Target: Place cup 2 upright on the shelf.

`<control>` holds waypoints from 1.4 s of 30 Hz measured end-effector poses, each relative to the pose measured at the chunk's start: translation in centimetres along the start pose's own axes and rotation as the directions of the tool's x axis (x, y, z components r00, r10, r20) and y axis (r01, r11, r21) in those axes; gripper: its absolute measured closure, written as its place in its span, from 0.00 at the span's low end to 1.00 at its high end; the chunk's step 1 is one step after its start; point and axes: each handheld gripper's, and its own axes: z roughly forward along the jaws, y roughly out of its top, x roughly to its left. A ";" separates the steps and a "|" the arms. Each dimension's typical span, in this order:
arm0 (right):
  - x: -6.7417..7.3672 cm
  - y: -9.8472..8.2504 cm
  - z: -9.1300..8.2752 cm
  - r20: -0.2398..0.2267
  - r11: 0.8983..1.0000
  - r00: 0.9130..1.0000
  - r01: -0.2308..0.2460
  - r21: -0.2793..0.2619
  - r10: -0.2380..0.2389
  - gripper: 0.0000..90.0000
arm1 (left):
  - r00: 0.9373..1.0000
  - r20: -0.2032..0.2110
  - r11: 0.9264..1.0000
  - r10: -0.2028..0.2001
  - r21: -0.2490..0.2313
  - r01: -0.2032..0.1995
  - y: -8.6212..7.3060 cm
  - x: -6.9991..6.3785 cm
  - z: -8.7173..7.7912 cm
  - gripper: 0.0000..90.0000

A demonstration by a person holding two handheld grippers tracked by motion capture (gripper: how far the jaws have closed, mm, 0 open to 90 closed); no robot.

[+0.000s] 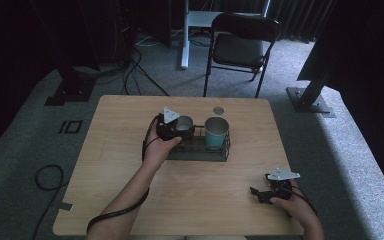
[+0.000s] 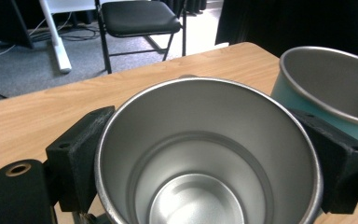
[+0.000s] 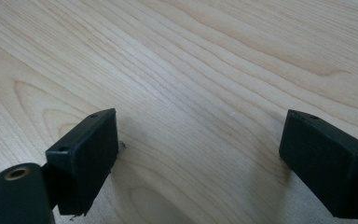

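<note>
Steel cup clamped in left gripper | right gripper agape, apart

Looking like a lab or recording studio space, not a home. Black curtains are hanging round the dark edges, grey carpet is covering the floor, and loose cables are trailing across it, one coiling at the left. Black metal stand bases are sitting bolted on plates at both sides. A plain wooden table is standing in the middle, a black folding chair is facing it from the far side, and a white desk leg is showing behind. Tape marks are sticking to the carpet.
</note>
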 end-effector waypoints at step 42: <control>0.0 0.0 0.0 0.000 1.000 1.000 0.000 0.000 0.000 0.13 | 1.000 -0.014 0.999 0.027 0.045 -0.026 -1.8 -1.7 0.6 0.02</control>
